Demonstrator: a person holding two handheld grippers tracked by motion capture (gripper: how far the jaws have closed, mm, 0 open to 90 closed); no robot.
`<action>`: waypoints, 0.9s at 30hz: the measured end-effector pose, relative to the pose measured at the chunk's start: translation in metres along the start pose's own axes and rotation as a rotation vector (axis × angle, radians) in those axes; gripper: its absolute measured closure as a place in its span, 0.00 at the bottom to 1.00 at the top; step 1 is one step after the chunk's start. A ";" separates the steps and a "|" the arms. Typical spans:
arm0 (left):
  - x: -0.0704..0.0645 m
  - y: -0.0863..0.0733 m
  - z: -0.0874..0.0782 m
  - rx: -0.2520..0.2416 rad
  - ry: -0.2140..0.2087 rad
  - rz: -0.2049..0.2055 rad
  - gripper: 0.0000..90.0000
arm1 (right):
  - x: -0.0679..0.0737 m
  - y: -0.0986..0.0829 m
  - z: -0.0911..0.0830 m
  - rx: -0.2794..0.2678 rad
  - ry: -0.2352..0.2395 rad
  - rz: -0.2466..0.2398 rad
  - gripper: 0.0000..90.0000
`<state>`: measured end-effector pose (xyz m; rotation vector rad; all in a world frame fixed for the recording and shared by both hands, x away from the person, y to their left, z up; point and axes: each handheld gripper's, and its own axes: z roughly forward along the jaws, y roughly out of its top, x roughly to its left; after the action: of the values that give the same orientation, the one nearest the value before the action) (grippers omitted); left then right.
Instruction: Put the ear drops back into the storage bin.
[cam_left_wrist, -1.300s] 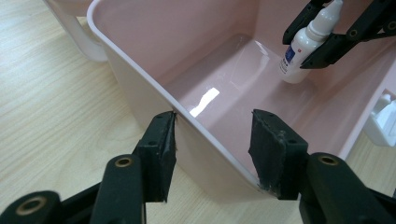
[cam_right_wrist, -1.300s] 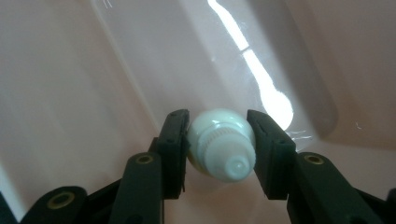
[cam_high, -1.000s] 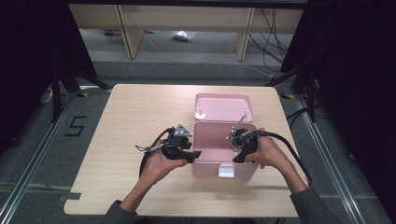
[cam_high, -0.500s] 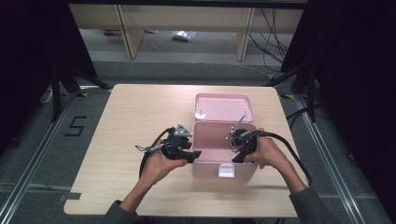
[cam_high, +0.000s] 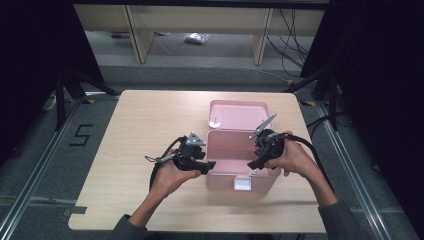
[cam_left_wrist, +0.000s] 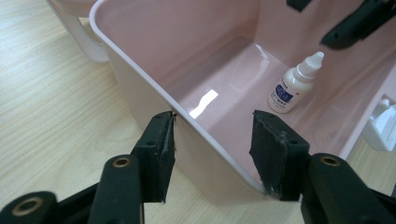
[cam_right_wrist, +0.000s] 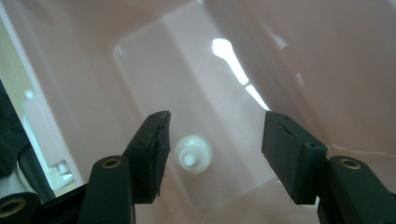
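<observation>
A pink box (cam_high: 224, 181) stands open on the wooden table, its lid (cam_high: 237, 114) tipped back behind it. Inside stands a small white dropper bottle (cam_left_wrist: 292, 84) with a blue label, upright near the box's right end. My left gripper (cam_high: 209, 165) is open, and its jaws straddle the box's left wall (cam_left_wrist: 140, 70), one outside and one inside. My right gripper (cam_high: 255, 164) hangs open over the inside of the box and points down. The bottle's cap (cam_right_wrist: 192, 154) lies just below and between its fingertips, closer to the left jaw, and touches neither.
A white latch (cam_high: 243, 183) sits on the box's front wall. The table (cam_high: 150, 120) stretches to the left and behind the box. Beyond the table are shelf legs and cables on the floor. The right gripper's jaws (cam_left_wrist: 355, 21) show at the top of the left gripper view.
</observation>
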<state>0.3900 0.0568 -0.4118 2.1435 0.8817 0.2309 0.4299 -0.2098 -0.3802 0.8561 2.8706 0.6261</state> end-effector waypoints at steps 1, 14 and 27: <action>0.000 0.000 0.000 -0.004 0.003 -0.005 0.53 | -0.001 0.000 -0.002 -0.012 -0.010 0.005 0.46; 0.002 0.001 -0.001 -0.021 -0.006 -0.010 0.51 | -0.015 -0.002 -0.021 -0.141 -0.065 0.127 0.43; 0.008 0.001 -0.002 -0.031 0.016 -0.027 0.46 | -0.041 -0.009 -0.034 -0.292 -0.109 0.183 0.48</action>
<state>0.3956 0.0627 -0.4101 2.1022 0.9100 0.2472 0.4530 -0.2513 -0.3546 1.0717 2.5376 0.9553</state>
